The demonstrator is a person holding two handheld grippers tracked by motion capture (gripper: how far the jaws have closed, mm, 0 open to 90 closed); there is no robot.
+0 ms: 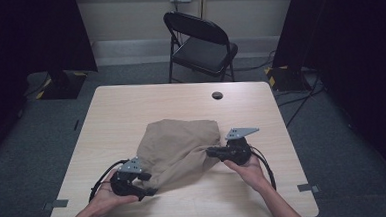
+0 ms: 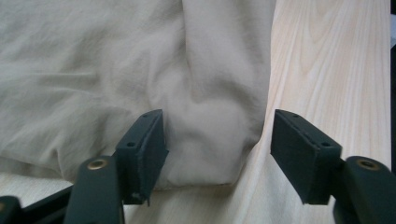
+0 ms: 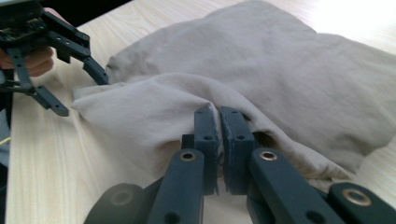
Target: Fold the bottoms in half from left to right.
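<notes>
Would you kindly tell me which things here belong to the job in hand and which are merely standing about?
In the job:
- crumpled beige cloth garment
- left claw, open around its corner
- right claw, shut on a fold
- light wooden table bearing it

Standing about:
- black folding metal chair beyond the table
- cables on the grey floor

One cloth, two tools, one worktop, one chair.

A single tan cloth (image 1: pixel 180 149) lies on the one wooden worktop (image 1: pixel 131 106), which has one round cable hole (image 1: pixel 217 95). Two hands come in, each with one black tool: the left tool (image 1: pixel 147 185) and the right tool (image 1: pixel 211 151), two jaws on each. One black folding chair (image 1: pixel 200 43) stands behind. Two yellow-and-black striped stand bases sit on the floor.
</notes>
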